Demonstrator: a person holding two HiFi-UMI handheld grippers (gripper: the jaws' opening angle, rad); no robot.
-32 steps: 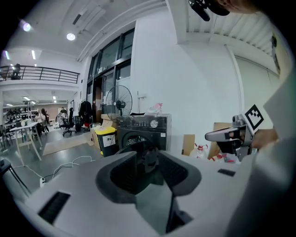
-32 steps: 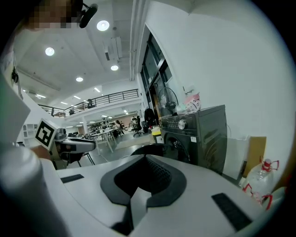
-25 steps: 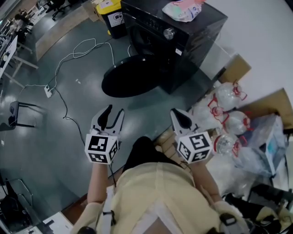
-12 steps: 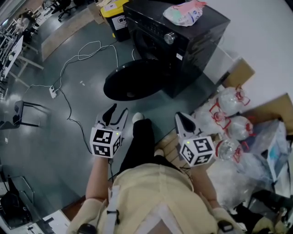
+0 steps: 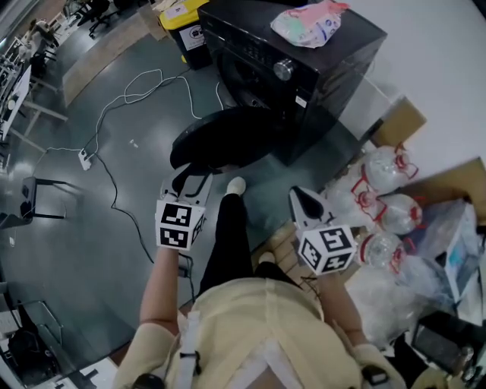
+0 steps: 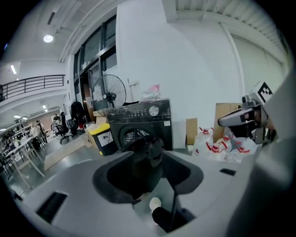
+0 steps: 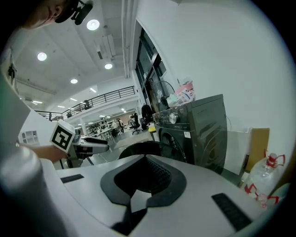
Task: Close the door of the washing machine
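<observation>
Looking steeply down in the head view, the person's cream top and black trouser leg (image 5: pixel 228 247) fill the lower edge, with a pale shoe (image 5: pixel 236 185) set forward on the grey floor (image 5: pixel 91 228). The left gripper (image 5: pixel 188 179) is held out with its jaws apart and nothing between them, its tips at the near rim of the door (image 5: pixel 222 137); contact cannot be judged. The right gripper (image 5: pixel 298 196), just right of the leg, has its jaws together and empty. To its right lie clear water bottles (image 5: pixel 383 169) with red handles. The round dark door stands swung wide open, low over the floor, to the left of the front of the black washing machine (image 5: pixel 319 72). A pink-and-white packet (image 5: pixel 307 21) rests on the machine's top. A white cable (image 5: pixel 114 99) trails across the floor at left, and a yellow-lidded bin (image 5: pixel 182 23) stands beyond the machine.
</observation>
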